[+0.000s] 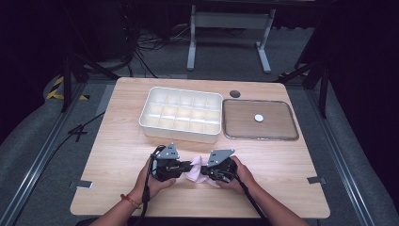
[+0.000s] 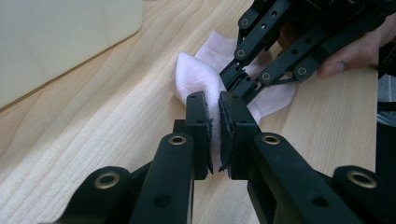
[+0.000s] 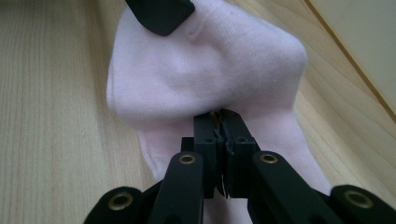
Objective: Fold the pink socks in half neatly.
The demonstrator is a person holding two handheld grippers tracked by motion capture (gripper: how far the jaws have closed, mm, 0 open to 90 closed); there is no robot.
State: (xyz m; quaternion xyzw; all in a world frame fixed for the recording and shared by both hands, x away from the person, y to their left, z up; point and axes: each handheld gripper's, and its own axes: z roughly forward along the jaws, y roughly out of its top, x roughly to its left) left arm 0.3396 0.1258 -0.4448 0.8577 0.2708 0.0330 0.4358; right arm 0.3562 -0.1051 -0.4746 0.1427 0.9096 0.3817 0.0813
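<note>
A pale pink sock (image 1: 196, 175) lies bunched on the wooden table (image 1: 117, 141) near its front edge, between my two grippers. My left gripper (image 1: 189, 165) comes at it from the left and is shut on one fold of the sock (image 2: 198, 77), the cloth pinched between its pads. My right gripper (image 1: 205, 172) comes from the right and is shut on the sock (image 3: 205, 70) too, its jaws pressed together on a thin layer of fabric. In the left gripper view the right gripper (image 2: 236, 79) meets the sock just beyond my own jaws (image 2: 212, 105).
A white divided organiser box (image 1: 181, 114) stands behind the hands at the table's middle. To its right lies a shallow clear tray (image 1: 230, 132) with a small white disc (image 1: 259, 117) in it. A dark round hole (image 1: 235, 93) marks the table's back edge.
</note>
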